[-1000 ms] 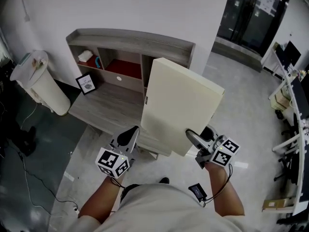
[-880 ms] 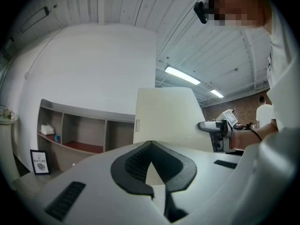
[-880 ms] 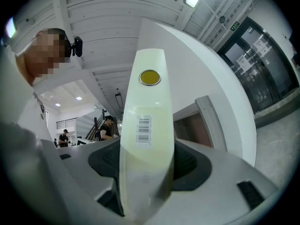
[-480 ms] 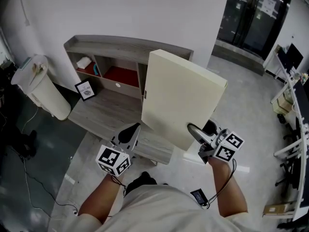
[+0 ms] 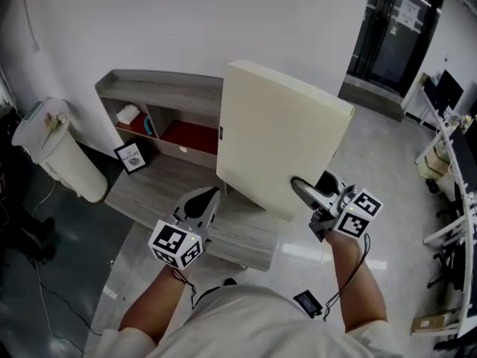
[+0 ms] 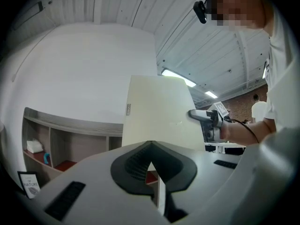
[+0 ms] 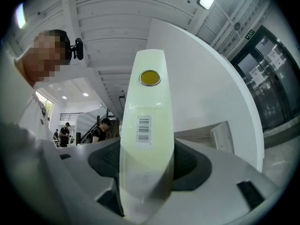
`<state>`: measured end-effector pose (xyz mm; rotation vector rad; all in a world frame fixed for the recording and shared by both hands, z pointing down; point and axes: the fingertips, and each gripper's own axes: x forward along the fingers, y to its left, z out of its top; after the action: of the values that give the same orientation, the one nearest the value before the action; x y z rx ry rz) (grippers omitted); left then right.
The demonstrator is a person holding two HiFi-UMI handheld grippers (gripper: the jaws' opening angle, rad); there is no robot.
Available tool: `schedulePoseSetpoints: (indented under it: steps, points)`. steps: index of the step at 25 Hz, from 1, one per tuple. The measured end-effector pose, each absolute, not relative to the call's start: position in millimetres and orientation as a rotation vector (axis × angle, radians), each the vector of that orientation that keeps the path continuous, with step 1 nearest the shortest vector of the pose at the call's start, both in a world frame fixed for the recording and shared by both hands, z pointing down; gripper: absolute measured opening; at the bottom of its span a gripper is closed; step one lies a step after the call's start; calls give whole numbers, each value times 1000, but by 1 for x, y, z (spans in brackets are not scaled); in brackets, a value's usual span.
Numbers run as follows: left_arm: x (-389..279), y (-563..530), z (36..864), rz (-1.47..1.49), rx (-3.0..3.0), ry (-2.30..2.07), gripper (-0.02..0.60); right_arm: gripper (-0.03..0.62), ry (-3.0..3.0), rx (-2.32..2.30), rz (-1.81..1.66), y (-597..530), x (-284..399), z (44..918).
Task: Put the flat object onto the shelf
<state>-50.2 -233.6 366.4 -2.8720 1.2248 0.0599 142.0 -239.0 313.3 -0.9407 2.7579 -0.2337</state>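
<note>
A large cream flat board is held upright and tilted in front of the grey wooden shelf unit. My right gripper is shut on the board's lower right edge; in the right gripper view that edge fills the space between the jaws, with a barcode label and a yellow round sticker on it. My left gripper hovers lower left of the board, shut and holding nothing. The left gripper view shows the board and the right gripper ahead.
The shelf's desk surface extends forward below the cubbies. A small framed picture stands on it. A white bagged bin leans at the left. A red panel lies in a cubby. Glass doors are at the far right.
The board has risen and swung a little toward the shelf with my right gripper. The left gripper has kept its place below it.
</note>
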Motion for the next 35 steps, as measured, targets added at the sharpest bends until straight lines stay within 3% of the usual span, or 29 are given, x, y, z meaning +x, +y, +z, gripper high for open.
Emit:
schedulePoseSetpoints:
  steps: [19,35]
  points:
    - [-71,-316,341,86,-2869,1124,12,290,2761,-890,-18,-345,111,209]
    - [-46,-396,332,93,-2844,1185,12,291,2818,-871,-11,-440,139,206]
